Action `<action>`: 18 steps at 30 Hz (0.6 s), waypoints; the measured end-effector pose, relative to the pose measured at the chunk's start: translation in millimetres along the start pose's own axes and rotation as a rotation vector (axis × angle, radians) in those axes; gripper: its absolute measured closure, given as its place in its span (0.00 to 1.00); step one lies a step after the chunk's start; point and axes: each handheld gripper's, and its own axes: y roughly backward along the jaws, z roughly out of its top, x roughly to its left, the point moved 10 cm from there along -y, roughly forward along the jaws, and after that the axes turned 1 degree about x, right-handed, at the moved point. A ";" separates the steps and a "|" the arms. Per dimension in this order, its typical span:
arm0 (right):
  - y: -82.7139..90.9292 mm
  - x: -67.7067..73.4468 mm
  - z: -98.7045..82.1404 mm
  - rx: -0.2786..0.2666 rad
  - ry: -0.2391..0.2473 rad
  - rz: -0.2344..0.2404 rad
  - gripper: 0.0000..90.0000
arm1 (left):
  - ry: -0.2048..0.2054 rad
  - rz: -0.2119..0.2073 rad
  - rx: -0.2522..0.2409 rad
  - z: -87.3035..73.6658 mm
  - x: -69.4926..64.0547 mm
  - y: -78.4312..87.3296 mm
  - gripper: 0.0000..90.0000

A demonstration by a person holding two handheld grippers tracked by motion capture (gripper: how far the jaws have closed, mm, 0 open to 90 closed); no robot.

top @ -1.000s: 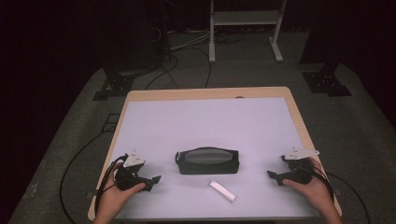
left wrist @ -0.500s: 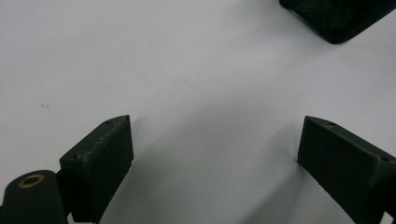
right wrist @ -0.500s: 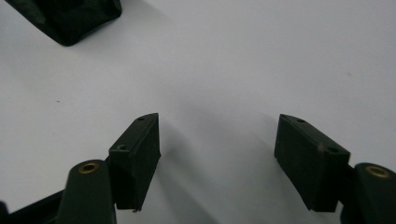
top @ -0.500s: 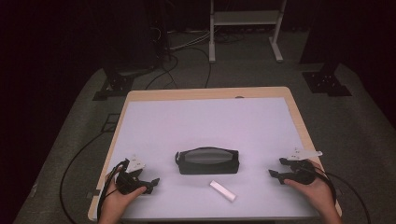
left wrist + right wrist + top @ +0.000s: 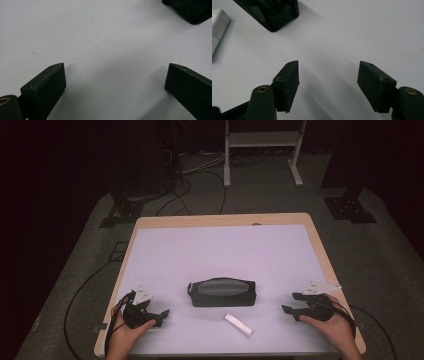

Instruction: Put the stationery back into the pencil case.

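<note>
Lower left of the high view: left gripper, jaws spread wide and just opened a little further, nothing between them; in its own view bare white tabletop lies between the jaws.

Lower right: right gripper, jaws moderately apart after closing in part, nothing between them.

Near edge, right of centre: one small white block, flat on the table, lying at a slant. Probably light and rigid, smooth-faced; best pinched across its short sides.

Just beyond it, at centre: one black zip pouch, long side across the frame, apart from the block. Looks like soft fabric, likely light, apt to sag or slide on the smooth top; grip an end or the top seam.

Count: one pouch, one block, two grippers.

Far: floor cables and a metal stand.
</note>
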 end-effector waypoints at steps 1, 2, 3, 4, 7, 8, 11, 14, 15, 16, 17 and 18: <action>0.0 0.0 0.0 0.000 0.000 0.000 0.37 | 0.007 -0.004 0.002 -0.3 0.2 -0.4 0.02; 0.3 2.3 1.3 -0.003 0.002 0.004 0.37 | 0.012 -0.009 0.006 -0.6 0.2 -0.5 0.02; 0.6 4.9 2.4 -0.004 0.003 0.009 0.37 | 0.021 -0.006 0.011 -0.9 1.0 -1.1 0.01; 0.8 8.5 3.6 -0.002 0.002 0.019 0.37 | 0.027 -0.007 0.013 -1.0 1.3 -1.7 0.00; 1.0 16.2 6.6 -0.001 0.003 0.035 0.37 | 0.028 -0.008 0.014 -1.1 1.3 -1.7 0.00; 1.0 19.0 7.9 -0.001 0.004 0.043 0.37 | 0.030 -0.009 0.014 -1.1 1.3 -1.7 0.00; 1.7 26.9 12.0 -0.001 0.009 0.053 0.38 | 0.032 -0.010 0.015 -1.1 1.3 -1.8 0.00; 2.6 34.0 15.0 0.003 0.021 0.064 0.39 | 0.033 -0.011 0.014 -1.1 1.3 -1.9 0.00; 2.8 35.3 15.5 0.004 0.021 0.066 0.39 | 0.033 -0.011 0.014 -1.1 1.3 -1.9 0.00; 2.8 37.8 16.3 0.004 0.023 0.071 0.40 | 0.033 -0.011 0.014 -1.1 1.3 -1.9 0.00; 2.6 39.3 16.7 0.004 0.028 0.076 0.40 | 0.033 -0.011 0.014 -1.1 1.3 -1.9 0.00; 2.0 41.8 16.9 0.006 0.029 0.081 0.40 | 0.033 -0.011 0.014 -1.1 1.2 -2.0 0.00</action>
